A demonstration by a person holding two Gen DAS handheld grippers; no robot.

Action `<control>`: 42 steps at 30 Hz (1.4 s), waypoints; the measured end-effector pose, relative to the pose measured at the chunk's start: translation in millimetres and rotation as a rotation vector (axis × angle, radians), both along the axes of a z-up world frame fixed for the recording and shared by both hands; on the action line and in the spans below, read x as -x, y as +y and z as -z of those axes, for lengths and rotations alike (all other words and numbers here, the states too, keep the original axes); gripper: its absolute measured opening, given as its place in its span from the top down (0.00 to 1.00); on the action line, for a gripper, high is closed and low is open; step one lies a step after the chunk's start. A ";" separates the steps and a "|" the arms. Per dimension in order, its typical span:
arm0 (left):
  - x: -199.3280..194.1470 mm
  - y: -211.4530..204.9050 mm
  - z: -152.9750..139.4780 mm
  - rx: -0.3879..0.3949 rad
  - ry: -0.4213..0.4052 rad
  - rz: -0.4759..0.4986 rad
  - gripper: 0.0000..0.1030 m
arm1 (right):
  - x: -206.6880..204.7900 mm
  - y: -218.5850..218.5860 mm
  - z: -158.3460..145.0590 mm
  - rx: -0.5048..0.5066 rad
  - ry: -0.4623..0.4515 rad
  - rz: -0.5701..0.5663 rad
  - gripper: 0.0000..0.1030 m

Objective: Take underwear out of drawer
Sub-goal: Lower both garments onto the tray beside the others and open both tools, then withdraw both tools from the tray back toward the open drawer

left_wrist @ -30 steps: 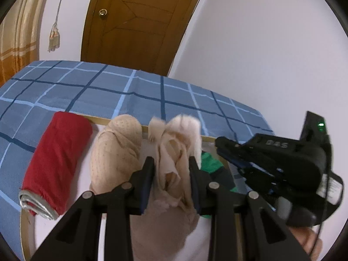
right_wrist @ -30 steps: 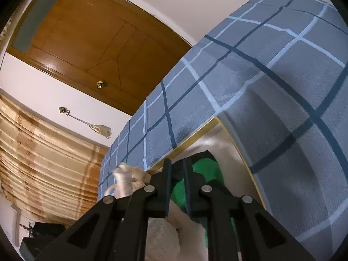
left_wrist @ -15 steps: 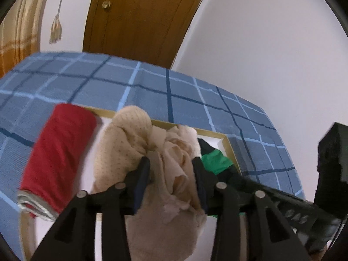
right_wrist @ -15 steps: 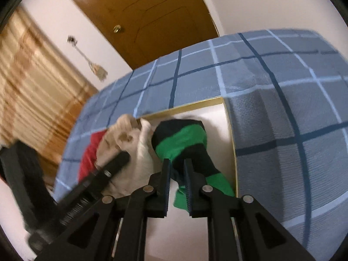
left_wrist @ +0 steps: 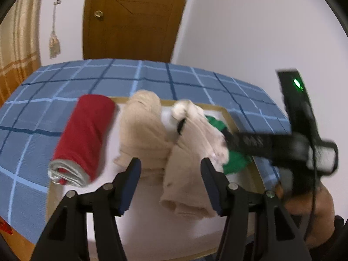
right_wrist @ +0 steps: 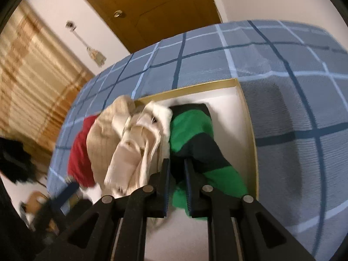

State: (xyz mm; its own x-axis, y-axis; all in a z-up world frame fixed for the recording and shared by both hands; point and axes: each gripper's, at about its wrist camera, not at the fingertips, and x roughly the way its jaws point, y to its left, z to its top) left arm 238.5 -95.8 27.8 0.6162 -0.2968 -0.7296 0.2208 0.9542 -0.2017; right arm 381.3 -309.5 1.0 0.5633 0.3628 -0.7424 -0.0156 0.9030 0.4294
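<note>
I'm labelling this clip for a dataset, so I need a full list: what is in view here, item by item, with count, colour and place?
red roll: one, red with a grey edge, leftmost, lying partly on the bedspread.
beige rolls: two, beige; one beside the red roll, one loosened, nearer the middle of the drawer.
green-and-black roll: one, at the drawer's right side.
drawer: one, white inside with a wood rim.
bedspread: one, blue check, behind.
door: one, brown wood.
curtain: one, tan striped.
left gripper: black, jaws opening around the loosened beige roll.
right gripper: black, shut on the green-and-black roll.
hand: one, holding the right gripper.
</note>
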 end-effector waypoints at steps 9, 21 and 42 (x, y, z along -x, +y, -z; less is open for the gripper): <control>-23.1 -31.0 24.7 -0.094 0.020 0.004 0.36 | 1.5 -7.4 -8.6 -0.046 -0.060 0.058 0.86; -59.5 -33.6 27.2 -0.124 -0.009 -0.093 0.24 | 2.5 -14.6 -5.6 0.023 -0.035 0.067 0.86; 43.2 14.1 -25.7 -0.058 -0.082 0.015 0.03 | 155.4 -47.7 -39.5 -0.145 -0.230 0.098 0.40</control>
